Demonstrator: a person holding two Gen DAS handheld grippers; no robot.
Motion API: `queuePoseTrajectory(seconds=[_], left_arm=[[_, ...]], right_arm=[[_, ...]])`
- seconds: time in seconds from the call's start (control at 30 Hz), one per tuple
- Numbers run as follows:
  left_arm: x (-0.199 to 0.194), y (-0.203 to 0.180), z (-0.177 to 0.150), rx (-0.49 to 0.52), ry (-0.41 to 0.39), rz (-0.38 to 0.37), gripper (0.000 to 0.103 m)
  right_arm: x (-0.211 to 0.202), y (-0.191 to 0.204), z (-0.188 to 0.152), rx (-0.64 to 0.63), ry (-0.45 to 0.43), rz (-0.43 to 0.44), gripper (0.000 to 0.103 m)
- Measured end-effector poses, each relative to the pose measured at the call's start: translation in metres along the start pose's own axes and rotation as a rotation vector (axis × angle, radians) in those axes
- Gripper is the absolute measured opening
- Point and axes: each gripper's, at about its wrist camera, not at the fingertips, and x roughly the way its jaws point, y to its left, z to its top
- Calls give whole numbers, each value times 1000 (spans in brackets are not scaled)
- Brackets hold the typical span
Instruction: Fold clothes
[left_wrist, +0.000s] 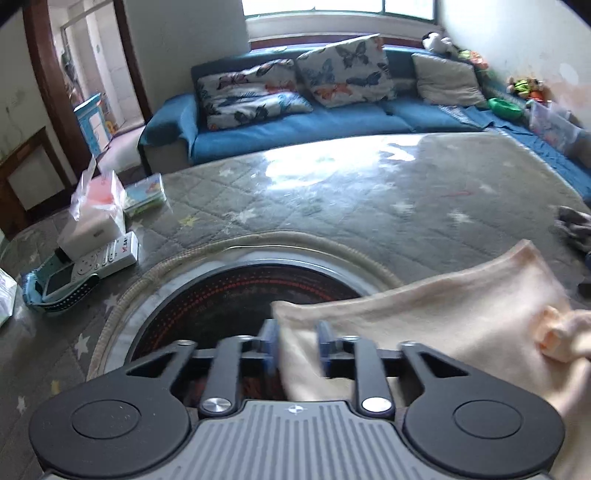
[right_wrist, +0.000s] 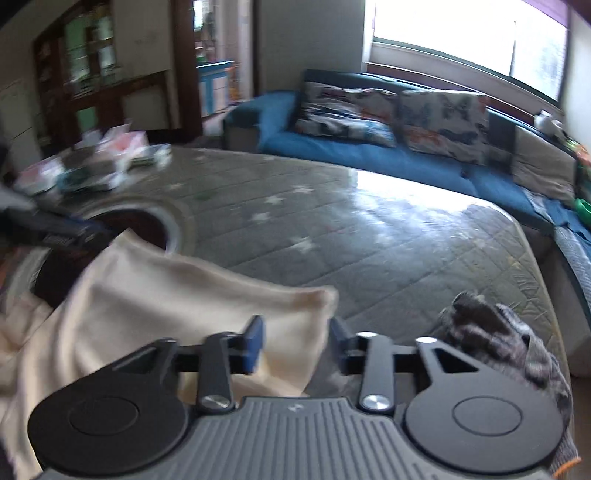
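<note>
A cream garment lies over the near part of the table, with its left corner between the blue pads of my left gripper, which is shut on it. In the right wrist view the same cream garment stretches from the left to its right corner. My right gripper is open there, its jaws either side of that corner and not closed on it. The left gripper shows blurred at the garment's far left corner.
A grey quilted star-pattern cover covers the table, with a round dark heater inset near the front. A tissue box, remote and packets sit at the left. A dark patterned garment lies at the right. A blue sofa stands behind.
</note>
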Motion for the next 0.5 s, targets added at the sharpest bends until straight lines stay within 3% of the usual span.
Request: queuePoseTrajectory(seconds=[0.13, 0.33, 0.43, 0.5], left_arm=[[-36, -21, -26, 40, -19, -90, 48], [-65, -49, -73, 91, 6, -189, 54], [-67, -62, -92, 118, 30, -201, 54], [-67, -63, -101, 127, 36, -198, 54]], right_arm=[[-11, 22, -18, -65, 9, 39, 54], [12, 40, -32, -139, 29, -5, 51], [17, 38, -35, -125, 19, -20, 27], [13, 29, -34, -71, 2, -39, 5]])
